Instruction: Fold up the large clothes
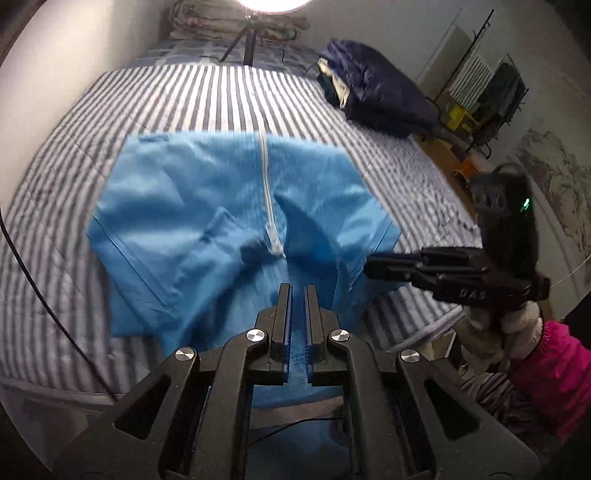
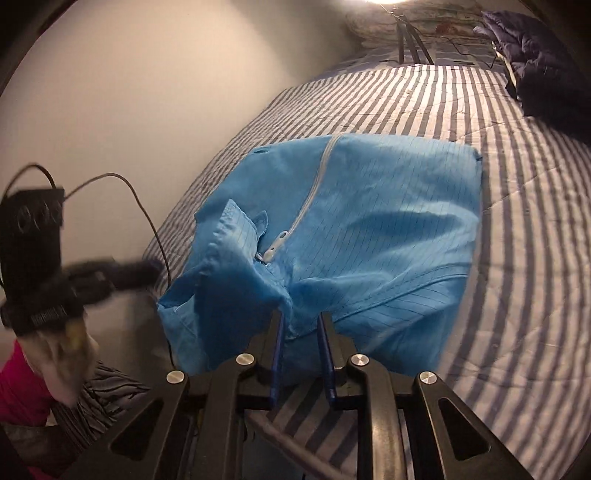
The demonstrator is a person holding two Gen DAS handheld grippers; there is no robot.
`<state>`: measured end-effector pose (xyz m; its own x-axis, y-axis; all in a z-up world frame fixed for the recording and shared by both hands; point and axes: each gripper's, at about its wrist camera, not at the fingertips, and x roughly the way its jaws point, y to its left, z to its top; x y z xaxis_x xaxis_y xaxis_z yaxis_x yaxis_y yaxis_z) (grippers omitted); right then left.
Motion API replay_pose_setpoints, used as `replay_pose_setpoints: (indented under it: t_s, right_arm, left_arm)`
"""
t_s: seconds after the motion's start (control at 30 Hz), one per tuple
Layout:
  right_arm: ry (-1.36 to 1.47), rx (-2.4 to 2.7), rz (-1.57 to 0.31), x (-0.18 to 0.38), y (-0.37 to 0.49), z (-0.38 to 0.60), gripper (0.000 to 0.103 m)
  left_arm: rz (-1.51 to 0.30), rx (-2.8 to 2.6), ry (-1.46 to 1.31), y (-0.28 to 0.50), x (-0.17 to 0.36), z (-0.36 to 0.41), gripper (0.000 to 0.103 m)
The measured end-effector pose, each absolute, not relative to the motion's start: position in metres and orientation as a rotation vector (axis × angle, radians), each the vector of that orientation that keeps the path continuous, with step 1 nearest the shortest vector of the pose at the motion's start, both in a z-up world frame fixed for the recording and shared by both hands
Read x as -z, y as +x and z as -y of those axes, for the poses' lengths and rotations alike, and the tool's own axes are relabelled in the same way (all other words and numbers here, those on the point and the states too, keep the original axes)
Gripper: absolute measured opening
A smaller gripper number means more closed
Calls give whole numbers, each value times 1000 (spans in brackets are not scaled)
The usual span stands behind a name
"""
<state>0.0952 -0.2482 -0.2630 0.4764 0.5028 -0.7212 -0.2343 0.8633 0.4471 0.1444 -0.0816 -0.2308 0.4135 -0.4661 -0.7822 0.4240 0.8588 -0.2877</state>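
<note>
Striped bed [image 1: 184, 96]; blue garment [image 1: 192, 206] seemingly between left tongs [image 1: 298, 291].

Left claw [image 2: 122, 277] motion-blurred.

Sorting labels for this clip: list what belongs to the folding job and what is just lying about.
Job: blue zip garment; left gripper; right gripper.
Lying about: dark navy jacket; lamp tripod; folded bedding; black cable.
</note>
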Motion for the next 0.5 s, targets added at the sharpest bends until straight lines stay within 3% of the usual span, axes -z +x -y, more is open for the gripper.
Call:
replay_pose_setpoints:
  t_s: [0.5]
  right_arm:
    - [538, -593, -1012, 310, 119, 259, 14]
  left_arm:
    - [-1013, 632, -4, 147, 263, 140, 3]
